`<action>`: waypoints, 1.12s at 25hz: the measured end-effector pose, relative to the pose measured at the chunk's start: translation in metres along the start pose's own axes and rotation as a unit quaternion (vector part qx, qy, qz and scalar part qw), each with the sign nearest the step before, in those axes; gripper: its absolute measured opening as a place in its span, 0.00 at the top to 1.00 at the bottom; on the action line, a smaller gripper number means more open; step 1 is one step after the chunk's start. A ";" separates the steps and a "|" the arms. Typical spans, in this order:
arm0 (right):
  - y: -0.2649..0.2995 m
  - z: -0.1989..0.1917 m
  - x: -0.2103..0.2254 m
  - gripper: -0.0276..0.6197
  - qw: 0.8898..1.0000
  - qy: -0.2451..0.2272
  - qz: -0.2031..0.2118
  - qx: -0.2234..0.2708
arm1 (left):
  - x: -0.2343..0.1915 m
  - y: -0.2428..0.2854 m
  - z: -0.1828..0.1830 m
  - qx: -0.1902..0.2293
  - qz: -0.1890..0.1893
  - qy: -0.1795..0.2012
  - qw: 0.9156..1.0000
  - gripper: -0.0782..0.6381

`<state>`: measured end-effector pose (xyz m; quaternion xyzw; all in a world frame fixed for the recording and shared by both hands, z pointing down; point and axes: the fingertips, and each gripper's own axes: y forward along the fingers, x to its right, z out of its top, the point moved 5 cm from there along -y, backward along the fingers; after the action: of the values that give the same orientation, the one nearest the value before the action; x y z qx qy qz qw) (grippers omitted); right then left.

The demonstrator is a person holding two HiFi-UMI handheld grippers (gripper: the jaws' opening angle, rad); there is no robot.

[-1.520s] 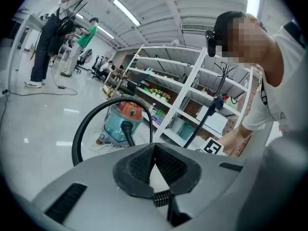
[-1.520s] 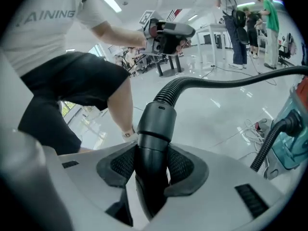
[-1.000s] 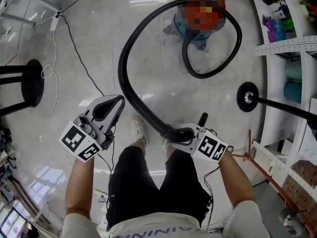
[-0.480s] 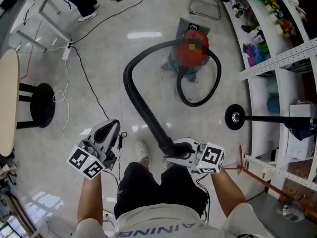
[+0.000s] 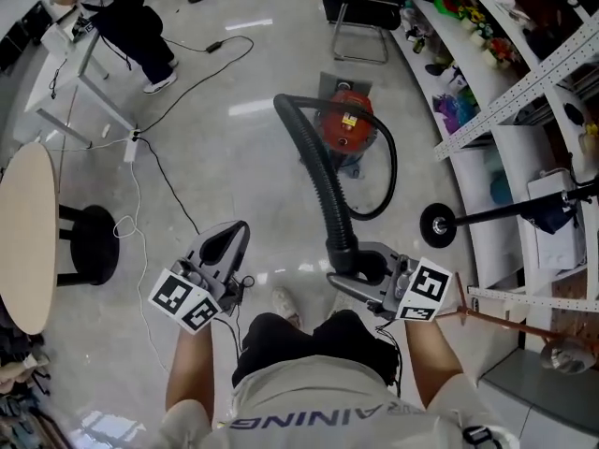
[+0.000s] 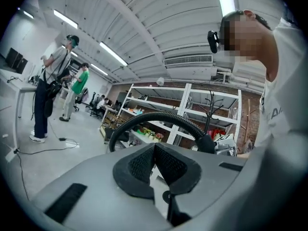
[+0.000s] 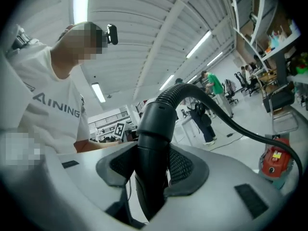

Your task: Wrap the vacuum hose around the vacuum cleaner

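A glossy pale workshop floor seen steeply from above, with loose cables trailing across it. Metal shelving lines the 3 o'clock side, and a round table with a black stool sits at 9 o'clock.

The red vacuum cleaner stands on the floor at 12 o'clock, well ahead of the person. Its black ribbed vacuum hose arches up from the cleaner toward 6 o'clock, and a slack loop lies on the floor at the cleaner's 4 o'clock.

At 5 o'clock, the right gripper has its jaws clamped on the hose's smooth rigid end cuff, which stands upright between the pads. At 7 o'clock, the left gripper has its jaws pressed together with nothing between them.

The work appears to be at its start: the free end is in hand, but no turn of hose lies around the cleaner's body yet. The next move likely calls for carrying the end toward 12 o'clock and circling the cleaner, with the empty gripper free to guide slack.
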<state>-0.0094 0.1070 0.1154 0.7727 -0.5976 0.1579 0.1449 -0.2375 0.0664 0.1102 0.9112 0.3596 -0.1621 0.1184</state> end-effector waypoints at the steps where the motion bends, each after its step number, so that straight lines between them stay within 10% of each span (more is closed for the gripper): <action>1: -0.002 0.010 0.000 0.68 1.000 -0.004 -0.015 0.013 | 0.001 0.001 0.004 0.003 -0.008 0.002 1.000 0.87; 11: -0.070 0.040 0.031 0.68 0.972 0.021 -0.218 0.089 | 0.023 0.031 0.019 0.010 -0.089 0.006 0.996 0.87; 28: -0.127 0.098 0.091 0.68 0.942 0.045 -0.283 0.176 | 0.042 0.103 0.053 -0.009 -0.122 0.042 0.992 0.87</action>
<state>0.1423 0.0174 0.0603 0.9153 -0.3093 0.2477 0.0722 -0.1479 0.0012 0.0559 0.8654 0.4744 -0.1337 0.0902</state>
